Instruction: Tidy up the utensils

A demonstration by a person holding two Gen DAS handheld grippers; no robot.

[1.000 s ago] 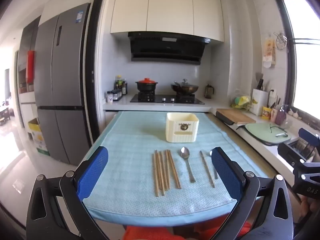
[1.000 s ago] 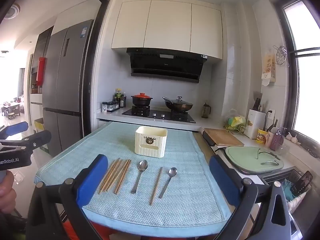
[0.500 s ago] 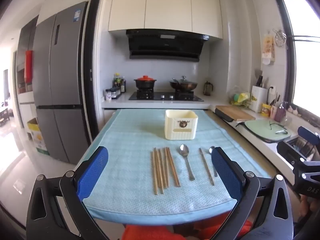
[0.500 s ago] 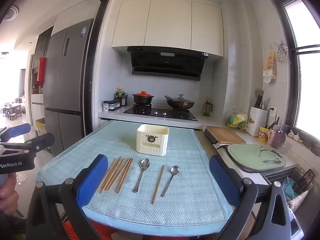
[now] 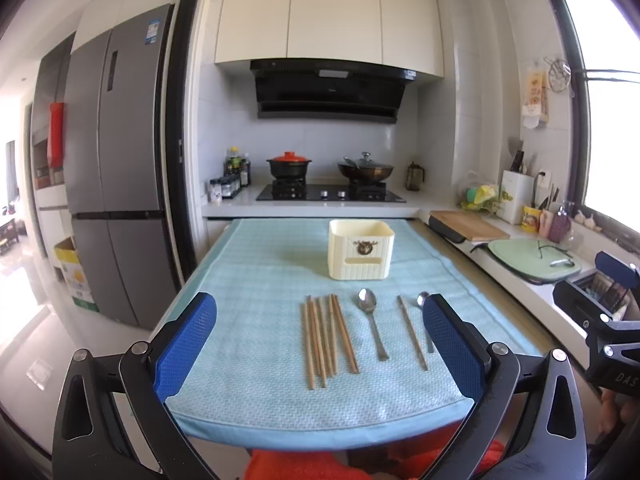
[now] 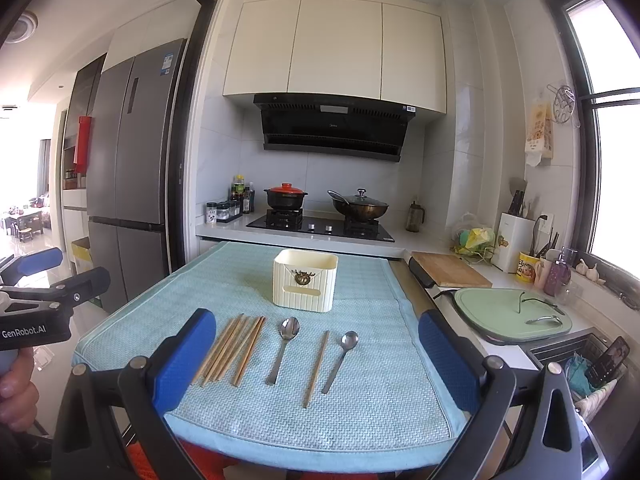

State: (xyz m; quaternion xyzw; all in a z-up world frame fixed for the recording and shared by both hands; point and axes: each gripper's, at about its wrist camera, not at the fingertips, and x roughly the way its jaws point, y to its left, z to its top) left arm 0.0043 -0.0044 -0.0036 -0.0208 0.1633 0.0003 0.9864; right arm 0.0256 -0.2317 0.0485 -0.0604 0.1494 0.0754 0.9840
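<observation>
In the left wrist view, the left gripper (image 5: 320, 336) is held released, its blue pads wide apart and nothing between them, above the near edge of the blue cloth (image 5: 248, 280). A bundle of wooden chopsticks (image 5: 326, 336) is laid on the cloth, left of centre. Just to its right lies a metal spoon (image 5: 372, 320), then a single chopstick (image 5: 412, 332), and a second spoon (image 5: 423, 300) partly hidden behind the right pad. The cream holder (image 5: 360, 250) is set farther back, well apart from the utensils. The chopsticks are judged light, stiff and thin, lying flat, so a grip across the middle of the shafts is advised. The spoons are judged smooth and slippery, best taken at the handle.

In the right wrist view, the right gripper (image 6: 316, 360) is likewise seen released and empty. The same row is shown whole: the chopstick bundle (image 6: 230, 350), the spoon (image 6: 282, 348), the single chopstick (image 6: 316, 368) and the second spoon (image 6: 340, 358), with the holder (image 6: 305, 280) beyond them. The other gripper is seen at the far left, held in a hand (image 6: 16, 392).

Against the earlier frames, nothing on the cloth is found moved. Only the framing is changed slightly: the table and holder are seen a little lower and nearer in both views. Both grippers are unchanged in their spread.
</observation>
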